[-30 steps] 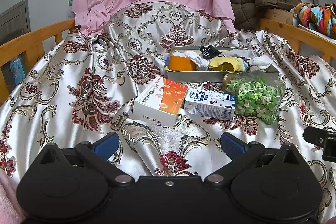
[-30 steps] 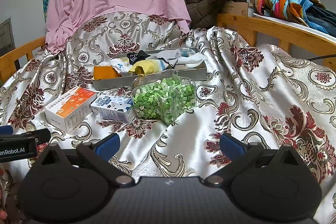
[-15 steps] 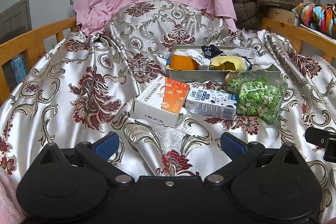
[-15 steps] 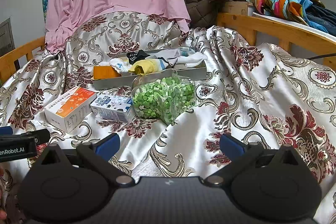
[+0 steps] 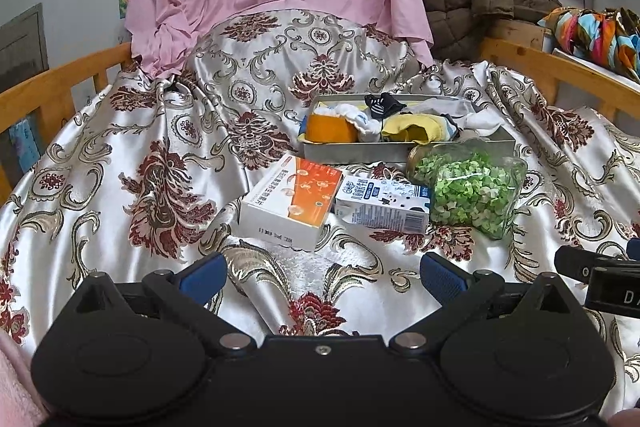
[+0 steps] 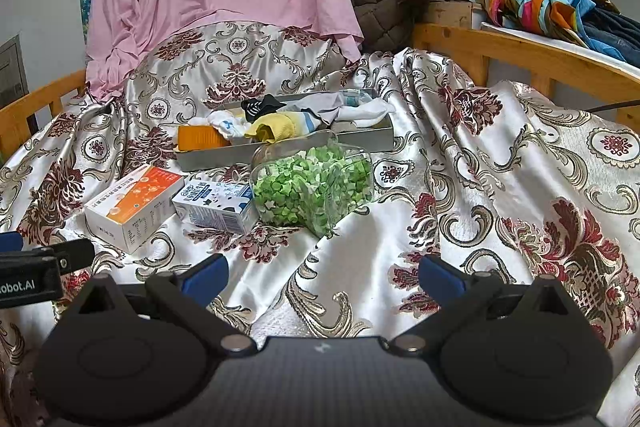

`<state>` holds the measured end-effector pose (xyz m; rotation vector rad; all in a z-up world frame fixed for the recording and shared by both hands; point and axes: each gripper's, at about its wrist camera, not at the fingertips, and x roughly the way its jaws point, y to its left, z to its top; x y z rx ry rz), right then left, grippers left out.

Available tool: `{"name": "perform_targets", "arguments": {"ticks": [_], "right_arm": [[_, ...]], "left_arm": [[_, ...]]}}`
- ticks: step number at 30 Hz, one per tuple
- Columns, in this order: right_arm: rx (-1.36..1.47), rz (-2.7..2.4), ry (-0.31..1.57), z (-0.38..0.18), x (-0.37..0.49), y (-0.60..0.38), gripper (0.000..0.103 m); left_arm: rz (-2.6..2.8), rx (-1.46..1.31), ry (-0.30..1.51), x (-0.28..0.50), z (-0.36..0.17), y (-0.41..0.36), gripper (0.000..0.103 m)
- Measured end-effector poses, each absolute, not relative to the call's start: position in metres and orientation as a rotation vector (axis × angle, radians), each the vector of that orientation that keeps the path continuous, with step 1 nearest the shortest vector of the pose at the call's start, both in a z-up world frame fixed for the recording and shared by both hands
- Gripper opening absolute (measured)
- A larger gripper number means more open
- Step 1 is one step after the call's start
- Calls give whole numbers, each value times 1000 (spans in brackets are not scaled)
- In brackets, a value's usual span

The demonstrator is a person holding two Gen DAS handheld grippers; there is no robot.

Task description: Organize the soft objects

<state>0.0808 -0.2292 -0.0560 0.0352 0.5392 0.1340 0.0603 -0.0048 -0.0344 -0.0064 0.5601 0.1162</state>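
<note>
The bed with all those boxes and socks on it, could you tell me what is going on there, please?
A person holds two tongs over a bed covered in patterned satin cloth. Both the left tongs and right tongs are open and hold nothing. Ahead lie a metal tray of socks and other soft items, an orange and white box, a milk carton and a clear container of green bits. Nothing is being touched.
</note>
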Motion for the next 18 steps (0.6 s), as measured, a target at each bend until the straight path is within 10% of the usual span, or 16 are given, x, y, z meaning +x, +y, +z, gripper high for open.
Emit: {"name": "perform_targets", "arguments": {"ticks": [18], "right_arm": [[36,134,540,-56,81,-230,103]], "left_arm": [[110,7,554,59,-32,-5,102]]}}
